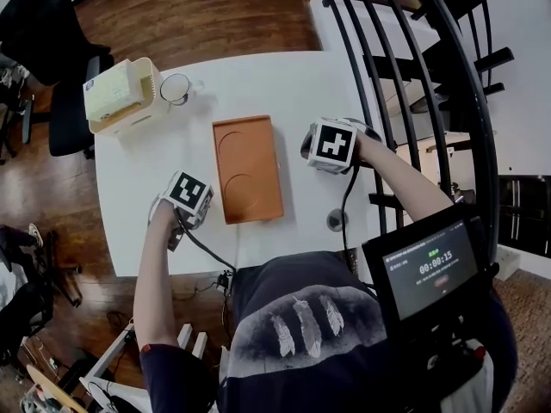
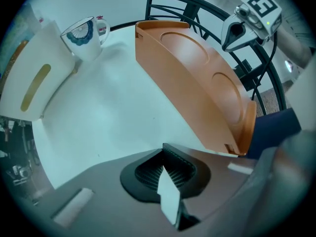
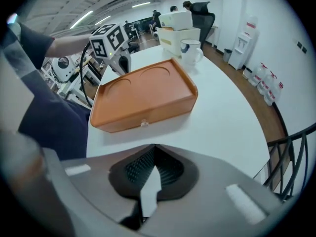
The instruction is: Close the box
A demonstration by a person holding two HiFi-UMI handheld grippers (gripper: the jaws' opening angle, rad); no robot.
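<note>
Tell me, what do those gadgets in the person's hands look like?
Each is a grey claw, the left claw and the right claw, with black ribbed pads. A white cube with black square markers tops each, and a black cable trails from each. The person wears a dark short-sleeved T-shirt with a pale print.

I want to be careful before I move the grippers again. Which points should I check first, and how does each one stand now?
1. Lid of the orange box lies flat on it: ok, it looks closed in all three views.
2. Left gripper carries nothing: ok, jaws together, nothing between them.
3. Right gripper carries nothing: ok, jaws together, nothing between them.
4. Grippers are apart from the box: ok, one on each side, with bare table between.
5. Small catch on the side facing the right gripper is fastened: cannot tell.
6. Mug stands away from the box: ok.
</note>
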